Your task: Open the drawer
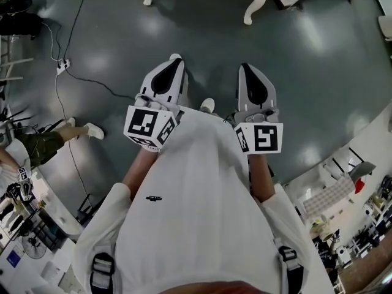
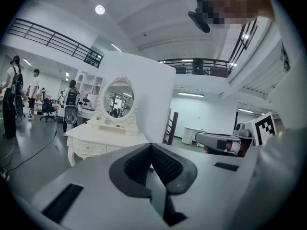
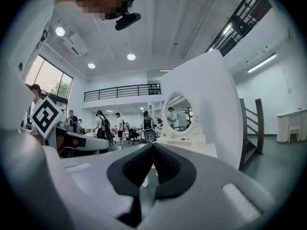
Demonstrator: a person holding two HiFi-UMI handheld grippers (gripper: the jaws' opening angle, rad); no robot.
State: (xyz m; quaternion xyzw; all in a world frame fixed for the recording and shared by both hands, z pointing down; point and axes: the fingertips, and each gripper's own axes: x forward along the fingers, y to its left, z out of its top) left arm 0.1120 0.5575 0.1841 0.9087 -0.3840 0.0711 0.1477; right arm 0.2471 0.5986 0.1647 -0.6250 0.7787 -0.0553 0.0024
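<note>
Left gripper (image 2: 151, 145): jaws together, nothing between. Right gripper (image 3: 153, 145): jaws together, nothing between. Drawer (image 2: 86, 149): closed, in white dressing table (image 2: 108, 137), well apart ahead of both jaws.

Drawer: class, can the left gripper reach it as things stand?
Probably not yet: the left gripper, jaws shut, is apart from the drawer, with bare floor between. Nothing blocks the way.

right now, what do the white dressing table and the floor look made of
Dressing table: probably painted wood, matte white; carved scrolls and curved legs suggest it, though moulded resin is possible. Floor: likely sealed concrete or epoxy, dark grey, glossy; it mirrors ceiling lights.
</note>
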